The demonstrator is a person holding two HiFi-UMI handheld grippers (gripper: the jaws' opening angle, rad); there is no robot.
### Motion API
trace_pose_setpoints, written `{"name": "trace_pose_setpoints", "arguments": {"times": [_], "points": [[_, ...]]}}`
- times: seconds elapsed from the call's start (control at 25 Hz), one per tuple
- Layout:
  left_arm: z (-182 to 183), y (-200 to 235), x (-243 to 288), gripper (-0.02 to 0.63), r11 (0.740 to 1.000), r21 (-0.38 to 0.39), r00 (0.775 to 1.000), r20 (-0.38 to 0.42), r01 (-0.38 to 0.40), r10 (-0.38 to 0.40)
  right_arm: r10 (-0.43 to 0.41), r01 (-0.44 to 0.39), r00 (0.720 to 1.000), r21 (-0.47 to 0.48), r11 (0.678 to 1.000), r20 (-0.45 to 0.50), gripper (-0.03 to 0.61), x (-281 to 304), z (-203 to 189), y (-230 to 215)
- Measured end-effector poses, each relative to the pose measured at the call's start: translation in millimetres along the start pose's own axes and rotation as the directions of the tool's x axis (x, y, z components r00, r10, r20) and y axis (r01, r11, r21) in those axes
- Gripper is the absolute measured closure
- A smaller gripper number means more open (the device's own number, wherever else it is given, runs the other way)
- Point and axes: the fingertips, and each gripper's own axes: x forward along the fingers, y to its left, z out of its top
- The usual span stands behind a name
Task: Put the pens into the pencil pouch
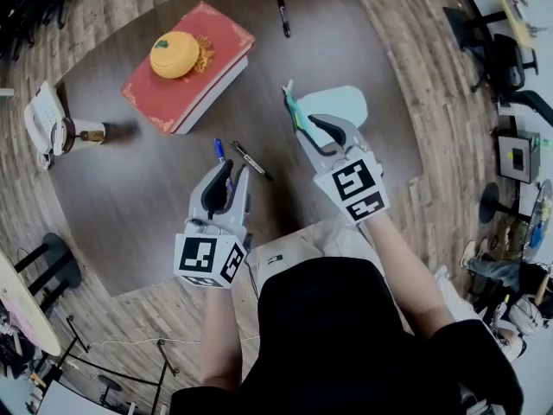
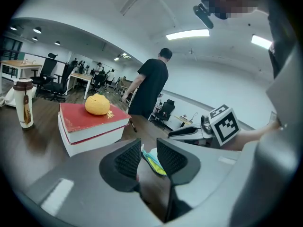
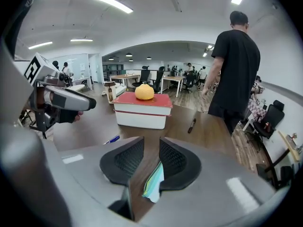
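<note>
Both grippers empty, pens loose

Left gripper (image 1: pixel 233 173) jaws apart, gripping nothing; blue pen (image 1: pixel 219 150) and black pen (image 1: pixel 251 160) lie on table (image 1: pixel 138 197) just ahead. Right gripper (image 1: pixel 307 126) jaws apart over pencil pouch (image 1: pixel 341 104) zip edge

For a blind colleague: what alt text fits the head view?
Over a brown table, the right gripper, jaws open, straddles the edge of a pencil pouch; the open left gripper hovers by a blue pen and a black pen.
</note>
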Motion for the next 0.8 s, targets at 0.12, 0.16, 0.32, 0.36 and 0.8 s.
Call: {"name": "trace_pose_setpoints", "arguments": {"times": [0.12, 0.16, 0.32, 0.36, 0.8], "points": [[-5.7, 3.8, 6.6, 0.512, 1.0, -0.007, 1.0, -0.016, -0.001, 0.001, 0.002, -0.002, 1.0, -0.009, 1.0, -0.018, 0.494, 12.2, -6.1, -6.4], [-7.4, 5.4, 9.4, 0.512, 1.0, -0.009, 1.0, -0.021, -0.001, 0.001, 0.001, -0.001, 1.0, -0.015, 1.0, -0.025, 0.494, 17.0, -8.2, -9.1], [-13.1, 8.9, 19.7, 0.512, 1.0, -0.009, 0.999, -0.041, 0.002, -0.002, 0.0, -0.002, 0.999, -0.038, 0.999, -0.053, 0.494, 35.0, -16.6, -18.0], [-14.4, 9.2, 22.2, 0.512, 1.0, -0.008, 0.999, -0.045, 0.005, -0.005, 0.002, -0.005, 0.998, -0.04, 0.999, -0.059, 0.494, 39.0, -18.5, -19.6], [-22.0, 17.4, 42.3, 0.512, 1.0, 0.006, 0.997, -0.081, 0.012, -0.011, 0.006, -0.023, 0.99, -0.119, 0.993, -0.142, 0.488, 84.0, -47.7, -28.8]]}}
